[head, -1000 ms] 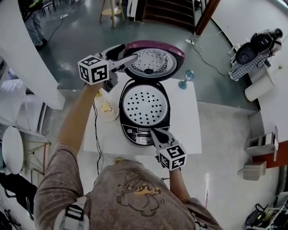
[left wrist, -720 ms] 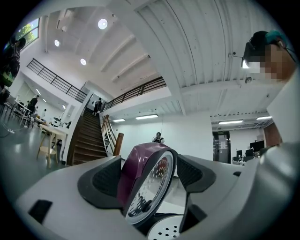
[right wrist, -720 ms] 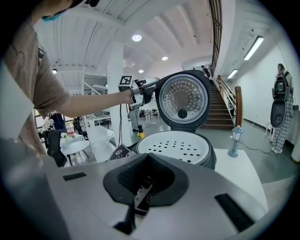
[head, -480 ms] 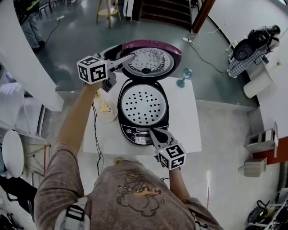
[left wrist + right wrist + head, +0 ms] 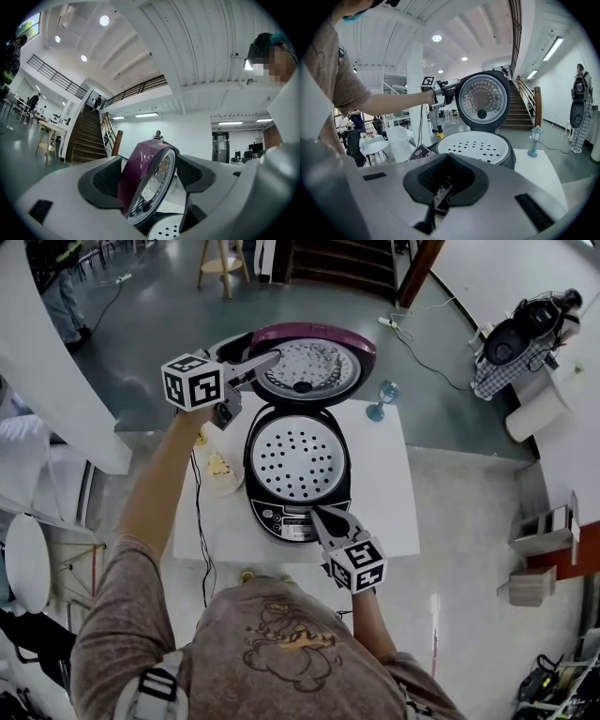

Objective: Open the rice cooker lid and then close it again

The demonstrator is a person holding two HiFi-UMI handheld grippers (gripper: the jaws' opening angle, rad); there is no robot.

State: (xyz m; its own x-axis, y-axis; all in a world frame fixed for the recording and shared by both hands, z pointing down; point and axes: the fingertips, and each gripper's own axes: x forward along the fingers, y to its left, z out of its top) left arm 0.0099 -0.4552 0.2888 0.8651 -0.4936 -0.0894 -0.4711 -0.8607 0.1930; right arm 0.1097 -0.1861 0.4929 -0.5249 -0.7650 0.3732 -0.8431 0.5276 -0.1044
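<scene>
The rice cooker (image 5: 255, 491) stands open on a white table (image 5: 384, 493), and a white perforated tray (image 5: 298, 460) fills its top. Its purple lid (image 5: 309, 367) stands upright at the far side, metal inner face toward me. My left gripper (image 5: 265, 363) is shut on the lid's left rim. In the left gripper view the purple lid edge (image 5: 140, 173) sits between the jaws of the left gripper (image 5: 151, 165). My right gripper (image 5: 319, 515) is shut with nothing in it, its tips at the cooker's front control panel (image 5: 289, 523). The right gripper view shows the right gripper (image 5: 446, 164), the tray (image 5: 476, 143) and the lid (image 5: 483, 99).
A blue stemmed glass (image 5: 382, 401) stands at the table's far right corner. A small plate with food (image 5: 222, 468) lies left of the cooker. A black cable (image 5: 200, 521) hangs down the table's left side. Floor surrounds the small table on all sides.
</scene>
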